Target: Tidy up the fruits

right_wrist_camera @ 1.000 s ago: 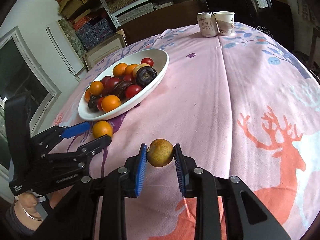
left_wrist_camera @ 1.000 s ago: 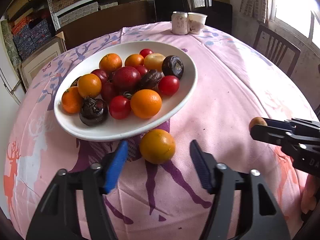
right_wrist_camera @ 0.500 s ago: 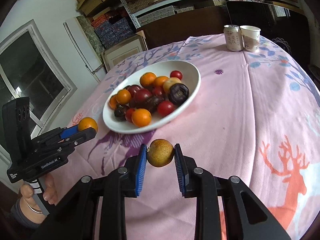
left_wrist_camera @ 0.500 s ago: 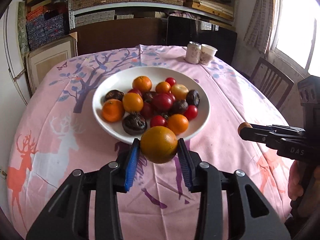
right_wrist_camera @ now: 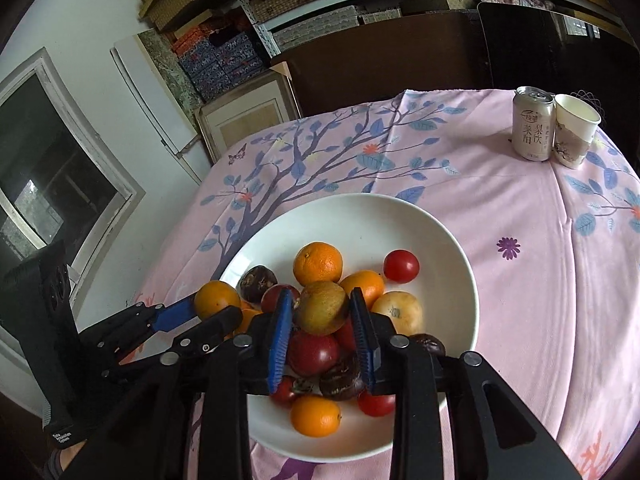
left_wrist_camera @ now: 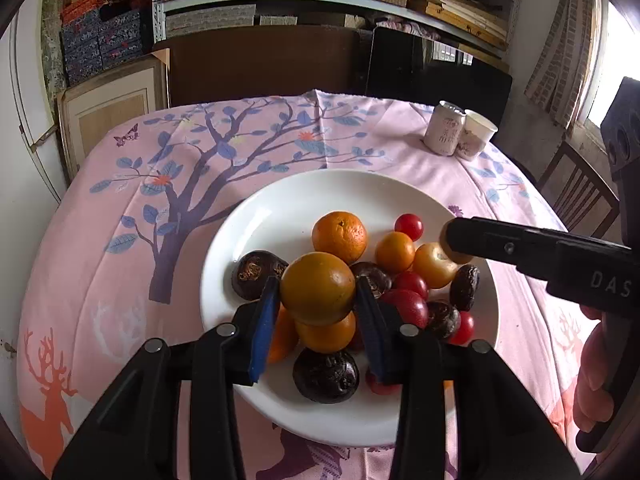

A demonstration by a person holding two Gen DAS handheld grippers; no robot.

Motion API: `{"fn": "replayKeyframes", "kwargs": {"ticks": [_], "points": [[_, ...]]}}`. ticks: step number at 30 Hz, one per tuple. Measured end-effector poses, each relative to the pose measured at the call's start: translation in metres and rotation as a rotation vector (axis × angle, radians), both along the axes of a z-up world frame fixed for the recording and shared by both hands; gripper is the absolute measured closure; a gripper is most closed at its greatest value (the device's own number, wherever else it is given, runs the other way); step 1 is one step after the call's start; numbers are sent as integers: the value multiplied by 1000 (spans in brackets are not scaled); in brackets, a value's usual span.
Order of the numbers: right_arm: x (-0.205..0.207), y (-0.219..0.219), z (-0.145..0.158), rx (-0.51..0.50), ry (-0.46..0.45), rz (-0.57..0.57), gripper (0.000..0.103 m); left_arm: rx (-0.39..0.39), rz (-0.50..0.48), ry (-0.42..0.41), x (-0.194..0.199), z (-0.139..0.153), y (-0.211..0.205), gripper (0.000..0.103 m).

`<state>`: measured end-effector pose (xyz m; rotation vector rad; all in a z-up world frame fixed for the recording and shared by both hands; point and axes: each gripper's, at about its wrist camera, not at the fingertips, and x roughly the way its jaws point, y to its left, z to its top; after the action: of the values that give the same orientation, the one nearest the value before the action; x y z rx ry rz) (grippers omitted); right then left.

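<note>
A white bowl (left_wrist_camera: 288, 208) (right_wrist_camera: 360, 208) on the pink tablecloth holds several oranges, red tomatoes and dark fruits. My left gripper (left_wrist_camera: 318, 290) is shut on an orange (left_wrist_camera: 318, 288) and holds it above the near part of the bowl; it also shows in the right wrist view (right_wrist_camera: 214, 308). My right gripper (right_wrist_camera: 322, 310) is shut on a brownish-yellow fruit (right_wrist_camera: 322, 308) and holds it over the fruit pile; its tip shows in the left wrist view (left_wrist_camera: 454, 240) over the bowl's right side.
A drink can (right_wrist_camera: 534, 124) and a paper cup (right_wrist_camera: 574, 132) stand at the table's far right. A wooden chair (left_wrist_camera: 580, 192) stands beyond the right edge. Shelves with boxes and a framed panel (left_wrist_camera: 112, 116) lie behind the table.
My left gripper closed on the orange, lifted it off the cloth and carried it over the bowl. My right gripper carried its fruit leftward over the bowl too.
</note>
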<state>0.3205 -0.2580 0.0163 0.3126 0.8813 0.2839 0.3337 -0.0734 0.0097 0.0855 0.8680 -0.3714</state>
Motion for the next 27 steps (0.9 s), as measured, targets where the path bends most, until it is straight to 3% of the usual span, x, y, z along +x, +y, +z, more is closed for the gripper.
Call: {"fn": "replayKeyframes", "kwargs": {"ticks": [1,3,4,6,8,9,11,14,19,27], "points": [[0,0,0,-9,-2,-14,38,7,9,9,1,-2,1,59],[-7,-3,3,-15,-25,-31,35,2,33,0,-5,-1,7,20],[-12,-5,3,-15,-25,-28,35,1,50,-26,-14,1,11,14],[-31,-8,2,0,-21,-15,35,33,49,-66,-36,6,15,13],[-58,-8,0,-23,-25,-8,34,62,23,-67,-61,5,18,5],[-73,-8,-1,-27,-31,-5,31,61,19,-68,-76,4,22,5],[-109,-9,-7,-39,-35,-10,13,57,17,-50,-102,0,30,5],[-162,-10,-15,-70,-61,-40,4,37,30,-14,-139,-7,41,5],[-225,-9,-13,-75,-89,-72,4,58,96,-40,-197,2,47,5],[-290,-10,29,-112,-191,-85,4,64,132,-158,-274,36,48,5]]}}
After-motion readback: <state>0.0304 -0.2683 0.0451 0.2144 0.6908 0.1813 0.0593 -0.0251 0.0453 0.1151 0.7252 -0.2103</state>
